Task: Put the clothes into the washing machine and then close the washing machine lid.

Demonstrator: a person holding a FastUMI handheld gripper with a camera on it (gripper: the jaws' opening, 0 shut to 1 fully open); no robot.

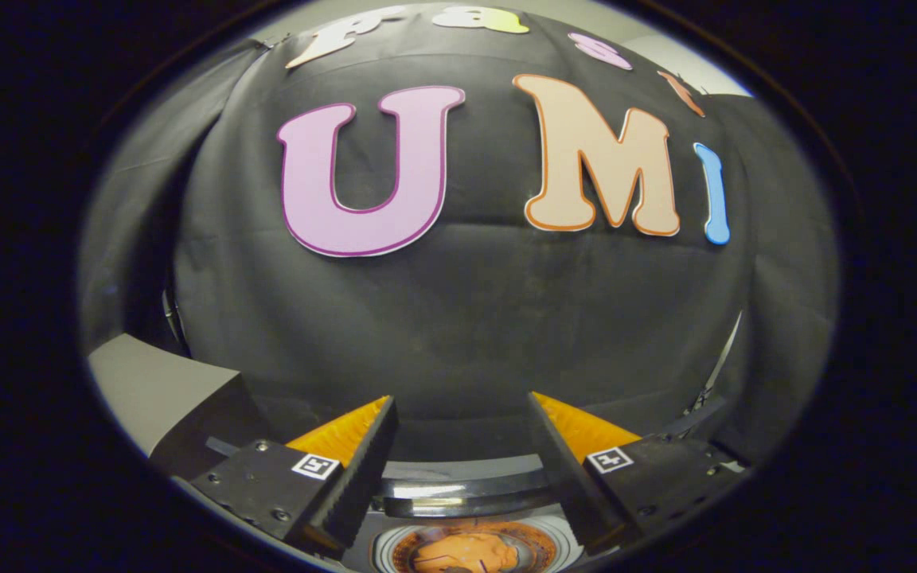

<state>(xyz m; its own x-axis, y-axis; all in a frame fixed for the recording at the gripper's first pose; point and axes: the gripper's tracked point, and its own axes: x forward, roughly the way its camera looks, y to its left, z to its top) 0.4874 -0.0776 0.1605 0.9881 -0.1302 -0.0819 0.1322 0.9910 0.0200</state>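
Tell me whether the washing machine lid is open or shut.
Open: orange clothes show inside the drum's round opening, below the open tongs.

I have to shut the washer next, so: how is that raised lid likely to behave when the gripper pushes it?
The lid looks like a rigid curved rim, so it should probably swing as one piece rather than flex. Its glossy edge may let the fingers slip. The open gripper holds nothing; orange clothes lie below in the drum.

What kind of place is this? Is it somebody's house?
Probably not a house: it looks like a test booth. A black cloth wall hangs behind, and a small washing machine with something orange inside sits below the open gripper, whose fingers hold nothing.
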